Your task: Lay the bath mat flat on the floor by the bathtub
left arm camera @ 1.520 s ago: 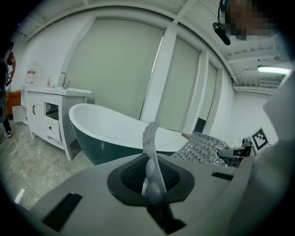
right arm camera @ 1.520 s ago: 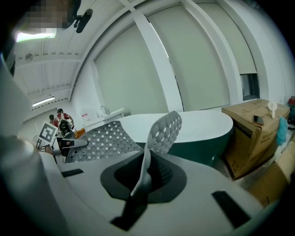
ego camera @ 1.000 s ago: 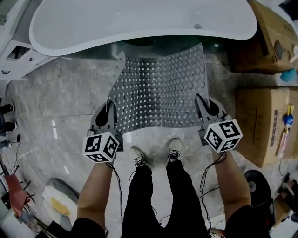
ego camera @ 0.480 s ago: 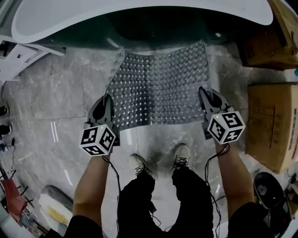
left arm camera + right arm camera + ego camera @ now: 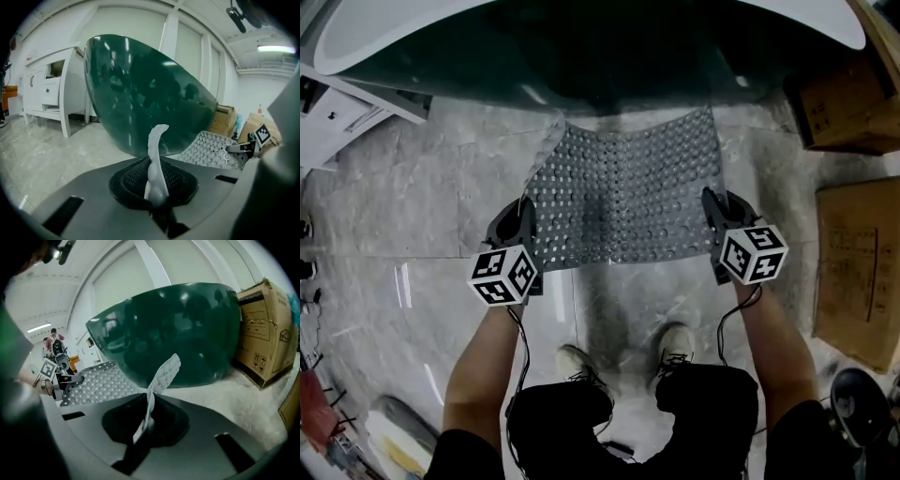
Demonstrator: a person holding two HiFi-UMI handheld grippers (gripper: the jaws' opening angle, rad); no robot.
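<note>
Looking steeply down, we see a dark green bathtub (image 5: 609,56) with a white rim across the top. A white cabinet (image 5: 337,103) stands at its left end and cardboard boxes (image 5: 858,267) on the right, with pale marble floor (image 5: 403,206) between. The grey bath mat (image 5: 623,192) is spread in front of the tub, its far edge close to the tub's base. It is dotted with rows of small holes and bumps, and its far left corner curls up. We cannot tell whether it touches the floor. The left gripper (image 5: 522,214) has its jaws pinched on the near left corner, and the right gripper (image 5: 713,202) pinches the near right corner. The person's shoes (image 5: 675,342) stand just behind the near edge.
</note>
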